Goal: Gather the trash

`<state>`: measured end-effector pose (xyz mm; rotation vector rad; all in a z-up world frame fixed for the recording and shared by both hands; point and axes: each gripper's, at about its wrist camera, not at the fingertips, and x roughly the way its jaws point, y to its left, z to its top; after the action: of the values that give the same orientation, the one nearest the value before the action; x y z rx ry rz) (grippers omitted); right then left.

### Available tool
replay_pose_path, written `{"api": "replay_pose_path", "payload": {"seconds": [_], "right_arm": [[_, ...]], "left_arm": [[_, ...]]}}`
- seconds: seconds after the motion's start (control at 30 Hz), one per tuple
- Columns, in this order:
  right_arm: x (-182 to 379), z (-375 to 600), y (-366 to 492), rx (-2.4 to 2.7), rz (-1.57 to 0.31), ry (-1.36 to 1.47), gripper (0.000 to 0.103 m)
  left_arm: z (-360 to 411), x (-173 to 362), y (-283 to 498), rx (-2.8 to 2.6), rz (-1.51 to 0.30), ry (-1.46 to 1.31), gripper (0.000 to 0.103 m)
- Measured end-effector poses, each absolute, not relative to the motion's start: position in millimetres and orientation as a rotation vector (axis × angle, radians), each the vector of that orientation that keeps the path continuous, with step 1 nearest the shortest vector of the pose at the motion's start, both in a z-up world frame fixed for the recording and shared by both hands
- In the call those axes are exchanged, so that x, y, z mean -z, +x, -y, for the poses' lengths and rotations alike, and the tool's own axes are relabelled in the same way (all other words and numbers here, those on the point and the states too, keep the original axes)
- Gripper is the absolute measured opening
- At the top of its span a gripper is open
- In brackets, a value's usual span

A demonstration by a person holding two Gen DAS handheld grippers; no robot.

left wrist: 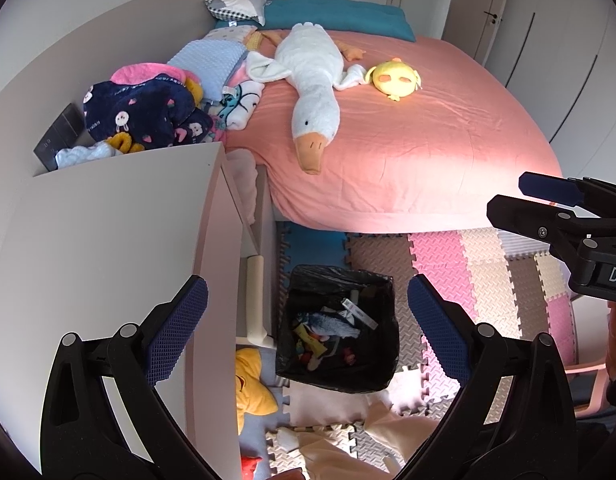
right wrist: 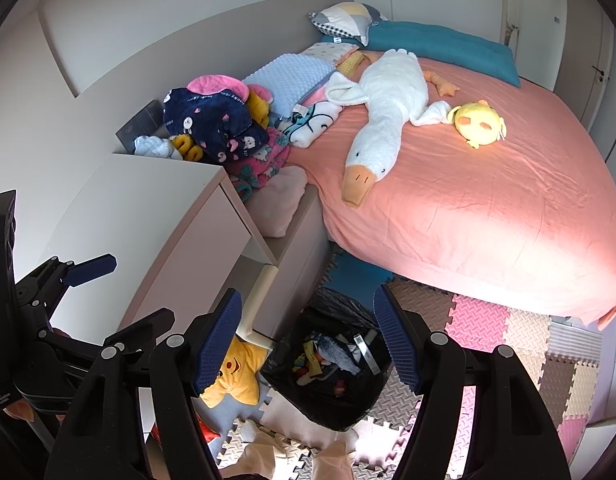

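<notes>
A bin lined with a black bag point(left wrist: 340, 328) stands on the foam floor mat at the foot of the bed; it also shows in the right wrist view point(right wrist: 328, 376). Inside lie wrappers, a blue-grey fish-shaped item point(left wrist: 332, 326) and other small trash. My left gripper point(left wrist: 308, 328) is open and empty, held above the bin. My right gripper point(right wrist: 308, 344) is open and empty, also above the bin. The right gripper shows at the right edge of the left wrist view point(left wrist: 548, 200), and the left gripper at the left of the right wrist view point(right wrist: 87, 276).
A beige cabinet point(left wrist: 119, 248) stands left of the bin. The pink bed point(left wrist: 408, 140) holds a white goose plush point(left wrist: 312, 92), a yellow chick plush point(left wrist: 394, 78) and a pile of blankets point(left wrist: 147, 112). A yellow star cushion point(right wrist: 235, 380) lies on the floor mat point(left wrist: 488, 272).
</notes>
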<state>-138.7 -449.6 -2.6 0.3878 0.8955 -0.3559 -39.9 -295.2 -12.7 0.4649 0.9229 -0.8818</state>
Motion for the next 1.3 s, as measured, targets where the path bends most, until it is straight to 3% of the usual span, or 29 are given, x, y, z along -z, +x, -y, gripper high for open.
{"api": "replay_pose_path", "payload": {"seconds": [1.3], "right_arm": [[11.8, 454.4, -139.7, 0.355, -0.909, 0.385, 0.069]], "left_arm": [[299.7, 13.7, -45.9, 0.898, -0.918, 0.471, 0.097]]}}
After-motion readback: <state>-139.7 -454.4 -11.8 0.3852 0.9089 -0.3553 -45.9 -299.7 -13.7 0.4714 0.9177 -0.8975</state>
